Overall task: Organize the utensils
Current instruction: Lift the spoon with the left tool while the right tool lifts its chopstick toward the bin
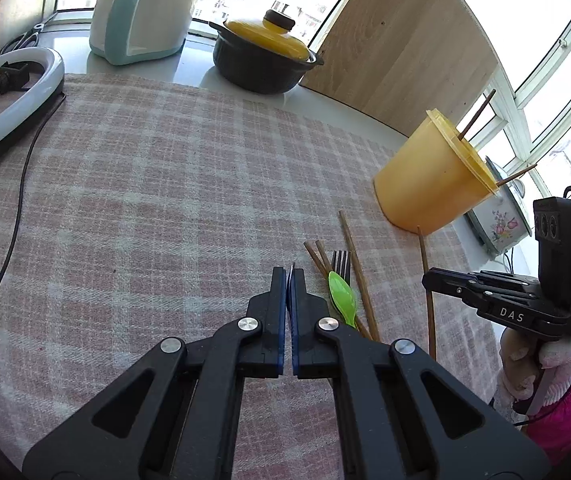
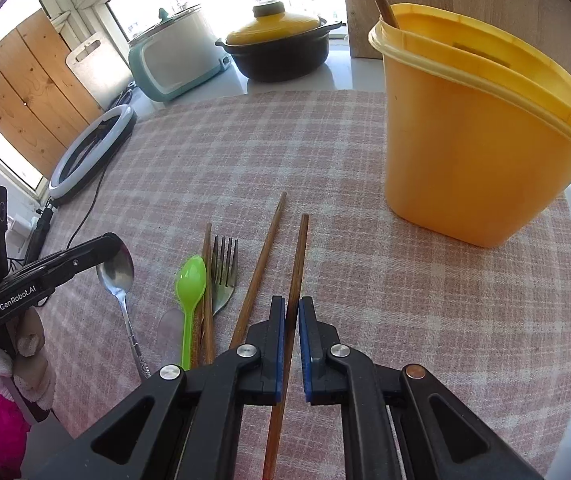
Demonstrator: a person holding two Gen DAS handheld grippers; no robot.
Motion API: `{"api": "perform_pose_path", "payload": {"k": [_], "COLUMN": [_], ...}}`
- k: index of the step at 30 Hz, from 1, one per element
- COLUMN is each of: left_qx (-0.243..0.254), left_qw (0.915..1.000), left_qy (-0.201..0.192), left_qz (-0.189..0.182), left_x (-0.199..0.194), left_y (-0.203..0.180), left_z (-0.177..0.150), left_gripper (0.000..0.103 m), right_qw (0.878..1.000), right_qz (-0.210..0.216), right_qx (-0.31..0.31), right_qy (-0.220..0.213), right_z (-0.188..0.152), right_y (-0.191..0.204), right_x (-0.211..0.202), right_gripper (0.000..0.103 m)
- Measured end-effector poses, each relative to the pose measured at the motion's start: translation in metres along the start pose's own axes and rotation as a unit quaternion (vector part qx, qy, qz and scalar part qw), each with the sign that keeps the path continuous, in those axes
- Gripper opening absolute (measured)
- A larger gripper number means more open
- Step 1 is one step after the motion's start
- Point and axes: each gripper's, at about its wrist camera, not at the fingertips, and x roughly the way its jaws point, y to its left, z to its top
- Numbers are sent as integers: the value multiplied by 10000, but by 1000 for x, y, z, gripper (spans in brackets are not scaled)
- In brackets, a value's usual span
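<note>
A yellow utensil holder stands on the checked cloth at the right, with chopsticks sticking out of it. My right gripper is shut on a wooden chopstick. Another chopstick lies just left of it. Further left lie a metal fork, a green plastic spoon and more chopsticks. My left gripper is shut on a metal spoon, whose bowl edge shows between the pads.
A black pot with a yellow lid and a white-and-teal cooker stand at the back. A ring light with its cable lies at the left. A wooden board leans behind the holder.
</note>
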Motion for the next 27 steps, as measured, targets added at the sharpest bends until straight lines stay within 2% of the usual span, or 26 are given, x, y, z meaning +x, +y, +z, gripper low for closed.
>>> {"api": "perform_pose_path", "payload": {"k": [5,15,27], "left_qx": [315,674,1039], "left_qw": [9991,9945,9866], "left_qy": [-284,-754,-1105], "left_qz": [27,-271,-598], "left_x": [-27,-65,-68], "left_y": [-19,-58,-106], "left_z": [7,29,72], "left_gripper": [0,0,0], "right_qw": [9996,9944,9817], "right_qz": [-1,-122,-303], "right_qx": [16,18,194], "right_qy": [-283,-1053,-1869], "right_z": [-2,6,25], "right_y": [-1,-3,-22], "right_x": [-23,-84,-146], "right_gripper": [4,3,3]}}
